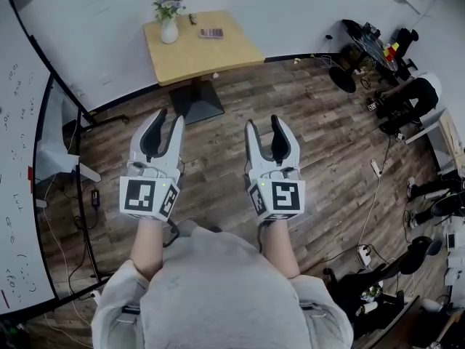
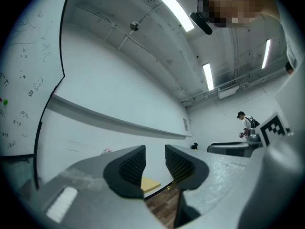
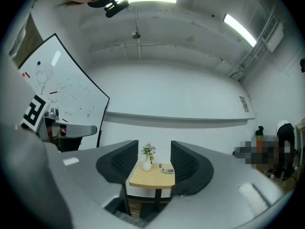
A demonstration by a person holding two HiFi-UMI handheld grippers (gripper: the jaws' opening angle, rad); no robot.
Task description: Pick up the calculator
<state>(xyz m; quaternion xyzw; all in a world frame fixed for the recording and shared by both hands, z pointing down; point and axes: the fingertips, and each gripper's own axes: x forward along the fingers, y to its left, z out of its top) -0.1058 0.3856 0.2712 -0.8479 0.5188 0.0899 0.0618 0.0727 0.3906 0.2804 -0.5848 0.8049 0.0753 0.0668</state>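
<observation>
The calculator [image 1: 211,33] lies flat on the small wooden table [image 1: 211,58], near the flower vase [image 1: 168,29] (well apart from both tools). The left gripper [image 1: 171,117] and right gripper [image 1: 263,121] stand parted, holding nothing. The calculator is probably light, stiff and slick, so it is best pinched across its long edges.

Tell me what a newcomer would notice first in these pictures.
Two grey grippers with black-and-white marker cubes dominate the head view: the left gripper and the right gripper are held out over the dark wood-plank floor, jaws apart and empty. Ahead, against the white wall, a small square light-wood table carries a white vase of flowers and a small flat calculator. A large whiteboard with scribbles fills the left edge.
</observation>
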